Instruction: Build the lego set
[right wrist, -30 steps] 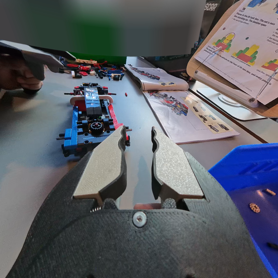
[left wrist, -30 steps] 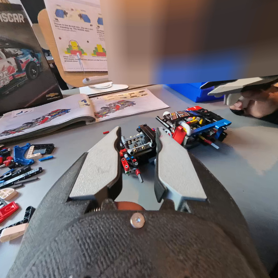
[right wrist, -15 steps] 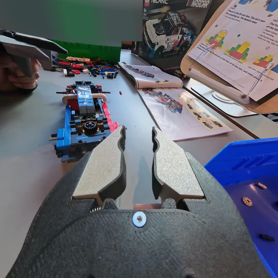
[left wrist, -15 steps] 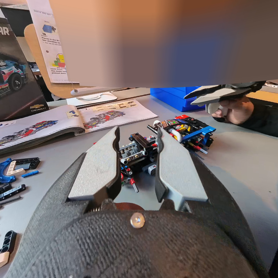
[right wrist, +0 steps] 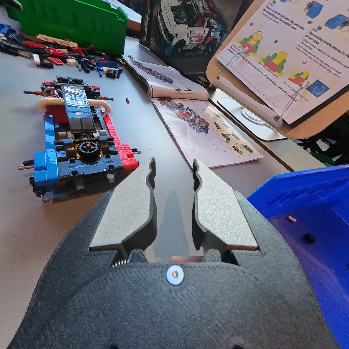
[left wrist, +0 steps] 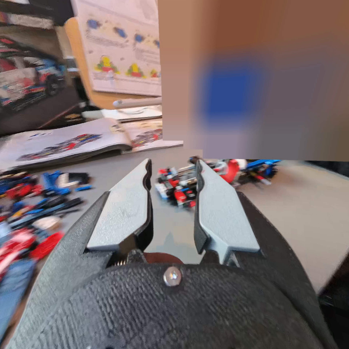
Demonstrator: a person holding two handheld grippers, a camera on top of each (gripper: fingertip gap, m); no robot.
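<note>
The partly built car chassis (right wrist: 75, 132), blue on one side and red on the other with a black gear at its near end, lies on the grey table left of my right gripper (right wrist: 173, 166), which is open and empty just above the table. In the blurred left wrist view my left gripper (left wrist: 173, 166) is open and empty. A small black, grey and red sub-assembly (left wrist: 177, 187) lies on the table just beyond its fingertips. The chassis (left wrist: 245, 170) lies farther right.
Loose pieces (left wrist: 37, 192) (right wrist: 66, 56) are piled by a green bin (right wrist: 75, 20). An open instruction booklet (right wrist: 198, 122) (left wrist: 66, 145), the set's box (right wrist: 185, 28) and a wooden stand holding a sheet (right wrist: 283, 56) line the far side. A blue bin (right wrist: 311, 217) stands at the right. One gripper's finger ends stand about 30 cm off the other's.
The left view has swung left and pulled back and is motion-blurred. The right gripper has moved nearer the chassis. Each gripper has left the other's view. Both stay open.
</note>
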